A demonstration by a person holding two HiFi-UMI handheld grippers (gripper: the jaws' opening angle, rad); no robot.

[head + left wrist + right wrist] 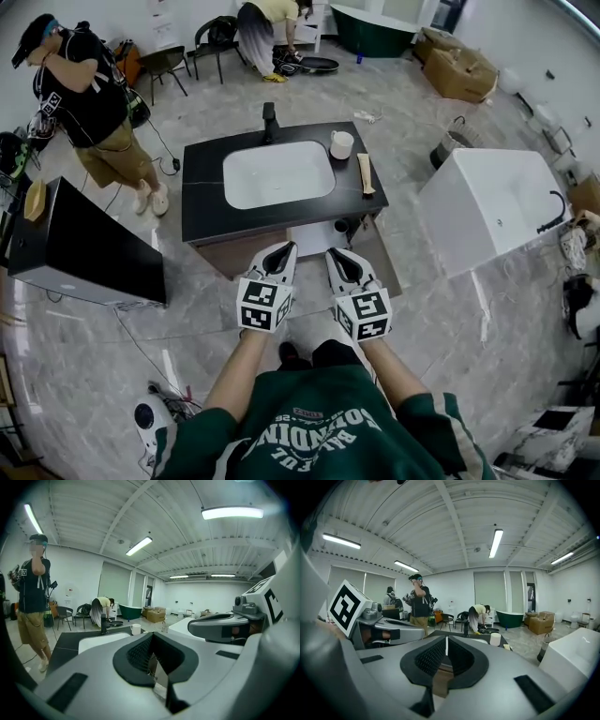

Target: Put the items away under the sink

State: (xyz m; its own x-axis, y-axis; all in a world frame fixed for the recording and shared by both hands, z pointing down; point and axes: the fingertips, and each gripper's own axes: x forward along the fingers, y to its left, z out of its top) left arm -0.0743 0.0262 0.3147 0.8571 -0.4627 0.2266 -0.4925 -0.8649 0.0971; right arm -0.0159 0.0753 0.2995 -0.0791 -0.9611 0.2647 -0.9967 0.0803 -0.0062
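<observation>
Two tongs, the left tongs [287, 247] and the right tongs [332, 253], are held closed and empty before the bench [206, 187], whose cup [341, 144] and wooden stick [365, 173], laid lengthwise away, are set nearer the right tongs.

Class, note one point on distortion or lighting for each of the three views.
Head view: fisheye bows the room's edges; white basin bright, no glare. Left gripper view: black corner vignette, ceiling lamp blown out. Right gripper view: ceiling beams curve strongly.

Shut hand-held gripper [151, 637] facing sink [96, 642]
</observation>
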